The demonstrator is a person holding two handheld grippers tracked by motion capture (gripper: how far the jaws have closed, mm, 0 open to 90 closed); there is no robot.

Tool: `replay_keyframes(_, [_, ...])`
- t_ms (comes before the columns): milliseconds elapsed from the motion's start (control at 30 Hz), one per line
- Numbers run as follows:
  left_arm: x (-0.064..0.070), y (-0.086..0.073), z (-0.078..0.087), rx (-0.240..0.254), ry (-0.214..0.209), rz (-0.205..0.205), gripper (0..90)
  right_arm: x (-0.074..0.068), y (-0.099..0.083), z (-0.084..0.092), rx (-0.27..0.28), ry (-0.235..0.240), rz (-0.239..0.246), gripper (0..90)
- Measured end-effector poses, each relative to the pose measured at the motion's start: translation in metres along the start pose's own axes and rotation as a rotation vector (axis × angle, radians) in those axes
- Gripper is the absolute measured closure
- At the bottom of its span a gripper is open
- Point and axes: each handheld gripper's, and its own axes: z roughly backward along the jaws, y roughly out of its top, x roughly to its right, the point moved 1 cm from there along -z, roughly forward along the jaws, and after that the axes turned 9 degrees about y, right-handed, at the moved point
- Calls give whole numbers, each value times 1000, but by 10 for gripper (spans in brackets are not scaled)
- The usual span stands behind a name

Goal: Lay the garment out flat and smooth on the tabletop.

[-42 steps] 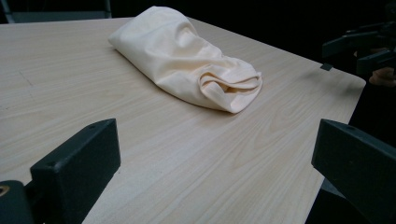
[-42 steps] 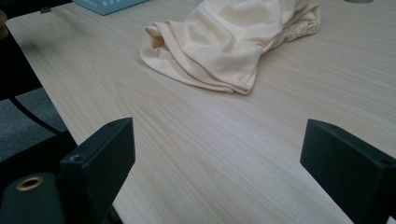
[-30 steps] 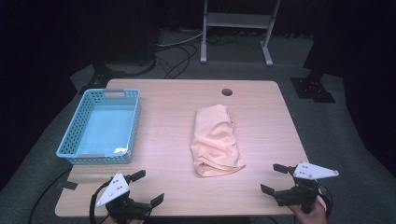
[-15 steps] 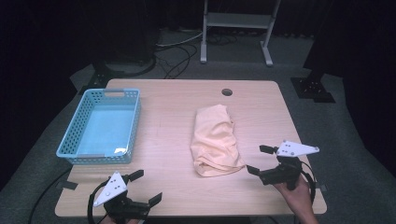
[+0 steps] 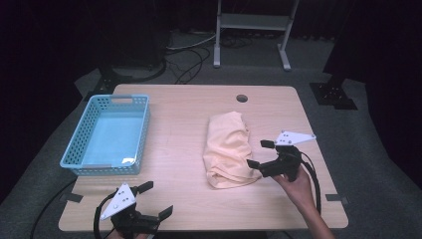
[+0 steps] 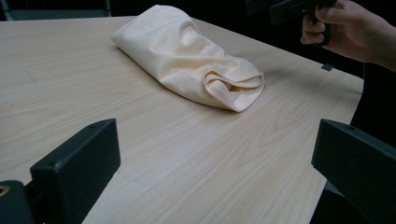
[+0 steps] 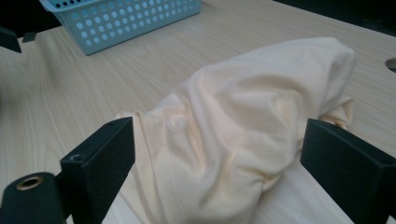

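Note:
A crumpled cream cloth [image 5: 226, 149] lies on the wooden table [image 5: 179, 114], right of centre. My right gripper [image 5: 260, 153] stands open at the cloth's near right edge, one jaw on each side of the bunched end. In the right gripper view the cloth [image 7: 243, 126] bulges between the two spread jaws of that gripper [image 7: 215, 140]. My left gripper [image 5: 157, 199] hovers open at the table's front edge, well left of the cloth. Its own view looks past the gripper [image 6: 217, 140] at the cloth [image 6: 187, 56] and at the hand [image 6: 345, 28] that holds the right gripper.
An empty light-blue plastic basket [image 5: 144, 134] stands at the table's left side; it shows far off as the basket [image 7: 130, 18] in the right gripper view. A round cable hole [image 5: 242, 98] sits near the far edge. Cables and a metal stand lie on the floor behind.
My right gripper has moved from the front right corner forward and left, up to the cloth's near end. The left gripper has stayed about where it was.

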Motion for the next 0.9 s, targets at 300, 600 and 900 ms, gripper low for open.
replay_keyframes(300, [-2, -1, -1, -3, -4, -1, 5, 12, 11, -34, -79, -11, 23, 96])
replay_keyframes(600, [-4, -1, 0, 1, 2, 3, 5, 27, 10, -64, -162, 4, 19, 157])
replay_keyframes(900, [-5, -1, -1, -3, 1, 6, 5, 39, -3, -84, -286, -7, 13, 377])
